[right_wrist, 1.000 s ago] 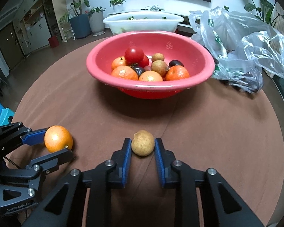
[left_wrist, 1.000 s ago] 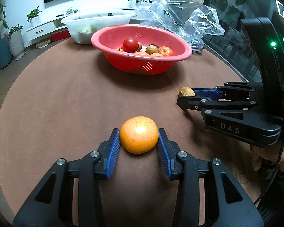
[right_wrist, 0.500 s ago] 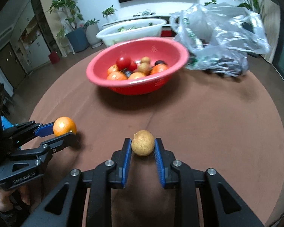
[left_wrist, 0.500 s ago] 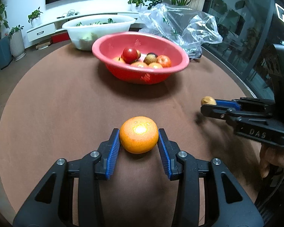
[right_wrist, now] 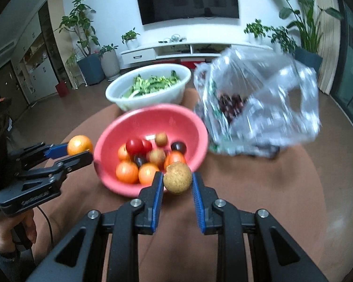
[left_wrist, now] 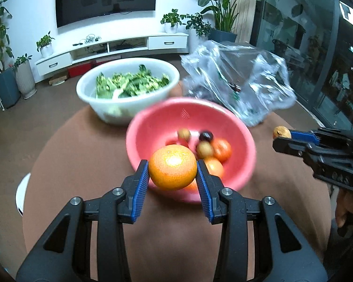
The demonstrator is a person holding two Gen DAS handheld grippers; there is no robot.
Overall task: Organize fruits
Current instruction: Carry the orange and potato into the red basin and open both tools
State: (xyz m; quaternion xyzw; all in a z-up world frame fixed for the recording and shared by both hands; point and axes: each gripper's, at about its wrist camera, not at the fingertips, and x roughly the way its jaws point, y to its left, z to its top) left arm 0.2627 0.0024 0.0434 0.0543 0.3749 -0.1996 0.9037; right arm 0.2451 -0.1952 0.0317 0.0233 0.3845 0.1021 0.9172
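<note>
My left gripper (left_wrist: 173, 175) is shut on an orange mandarin (left_wrist: 173, 166) and holds it in the air in front of the red bowl (left_wrist: 153, 127). My right gripper (right_wrist: 177, 182) is shut on a small tan round fruit (right_wrist: 177, 177), raised near the bowl's front rim (right_wrist: 120, 189). The red bowl holds several fruits: oranges, tomatoes, dark plums and tan fruits. In the right wrist view the left gripper (right_wrist: 78, 151) with its mandarin (right_wrist: 79, 144) hangs left of the bowl. In the left wrist view the right gripper (left_wrist: 278, 138) with the tan fruit (left_wrist: 281, 132) hangs right of it.
A white bowl (left_wrist: 94, 103) of green leaves stands behind the red bowl. A crumpled clear plastic bag (right_wrist: 266, 108) with dark fruit lies at the back right of the round brown table (left_wrist: 82, 164). A person's hand (right_wrist: 11, 232) grips the left tool.
Both grippers have risen off the table with their fruits and moved toward the red bowl, which now appears closer and lower in both views.
</note>
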